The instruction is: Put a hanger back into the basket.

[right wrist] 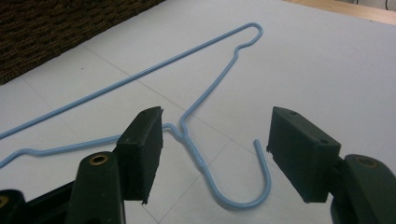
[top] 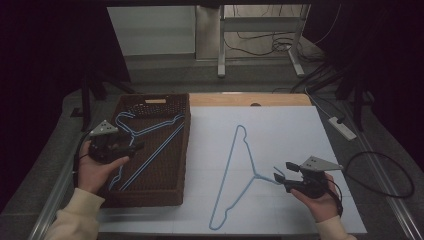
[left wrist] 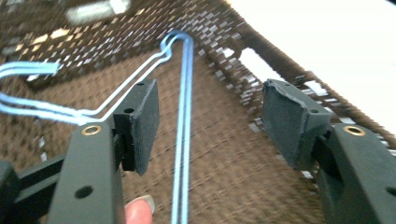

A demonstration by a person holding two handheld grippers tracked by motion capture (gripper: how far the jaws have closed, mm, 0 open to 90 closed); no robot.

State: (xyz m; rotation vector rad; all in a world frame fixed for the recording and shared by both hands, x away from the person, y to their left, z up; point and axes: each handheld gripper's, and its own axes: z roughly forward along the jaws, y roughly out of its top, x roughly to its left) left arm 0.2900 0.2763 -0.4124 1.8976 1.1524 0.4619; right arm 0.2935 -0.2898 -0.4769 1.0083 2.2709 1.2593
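Two blue wire hangers lie in the brown woven basket [top: 175, 195] at left of the high view; the left gripper [top: 136, 146] hovers over them, jaws wide apart and gripping nothing; a third hanger [top: 235, 165] lies flat on the white mat [top: 300, 130] at centre, its hook between the right gripper's [top: 280, 176] open jaws, untouched.

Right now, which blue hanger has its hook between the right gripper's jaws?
The blue hanger on the white mat, lying alone; its hook sits between the right gripper's open jaws. The other hangers lie in the brown basket.
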